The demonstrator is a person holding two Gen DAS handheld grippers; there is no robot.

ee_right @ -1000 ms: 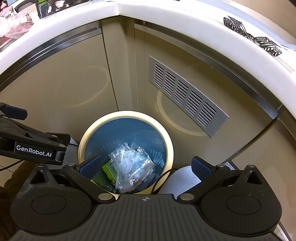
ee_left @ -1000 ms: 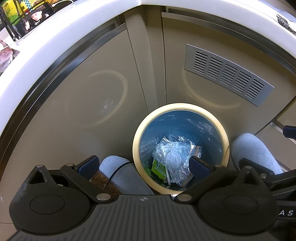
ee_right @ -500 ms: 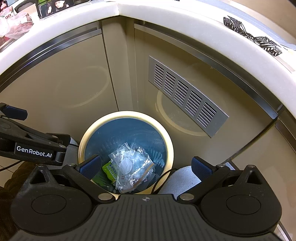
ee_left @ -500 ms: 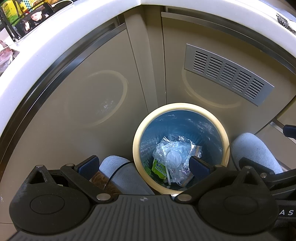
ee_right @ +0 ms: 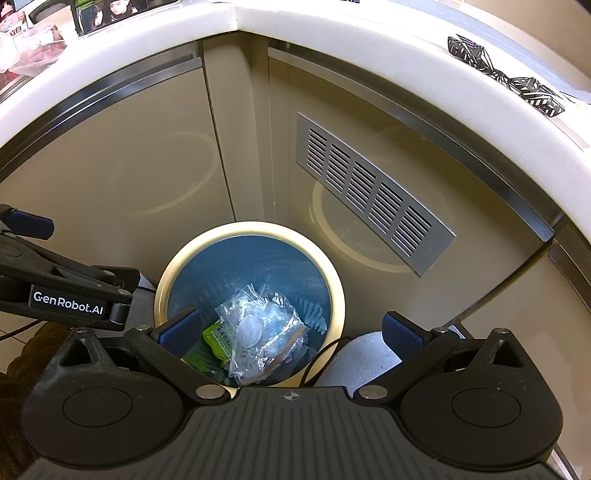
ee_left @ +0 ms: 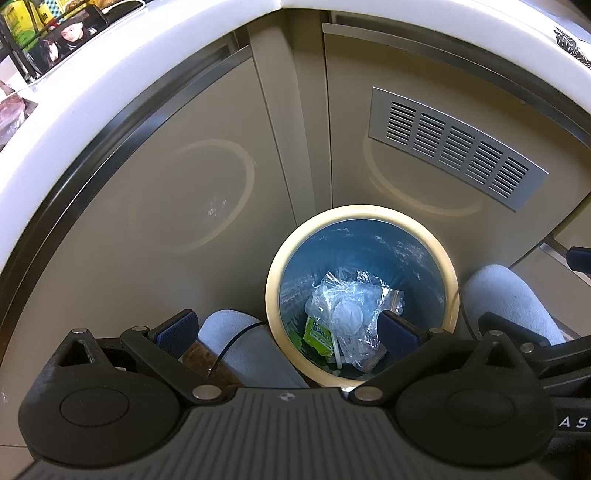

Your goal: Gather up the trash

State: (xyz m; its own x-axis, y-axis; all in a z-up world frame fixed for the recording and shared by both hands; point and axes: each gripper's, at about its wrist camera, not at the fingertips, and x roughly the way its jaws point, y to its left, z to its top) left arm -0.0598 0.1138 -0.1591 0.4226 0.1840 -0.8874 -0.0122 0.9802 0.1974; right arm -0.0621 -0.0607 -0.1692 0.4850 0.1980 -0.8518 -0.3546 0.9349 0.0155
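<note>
A round bin with a cream rim (ee_left: 364, 213) (ee_right: 251, 228) and blue liner stands on the floor in the cabinet corner. Inside lie crumpled clear plastic (ee_left: 351, 310) (ee_right: 258, 325) and a green packet (ee_left: 317, 332) (ee_right: 218, 338). My left gripper (ee_left: 286, 330) hangs above the bin's near left side, open, with nothing between its fingers. My right gripper (ee_right: 291, 330) hovers over the bin's near right side, also open and empty. The left gripper's body (ee_right: 70, 295) shows at the left of the right wrist view.
Beige cabinet doors meet in a corner behind the bin, with a metal vent grille (ee_left: 456, 147) (ee_right: 373, 195) on the right door. A white countertop edge (ee_left: 147, 48) (ee_right: 332, 26) curves overhead. A person's grey slippers (ee_left: 243, 343) (ee_left: 509, 299) flank the bin.
</note>
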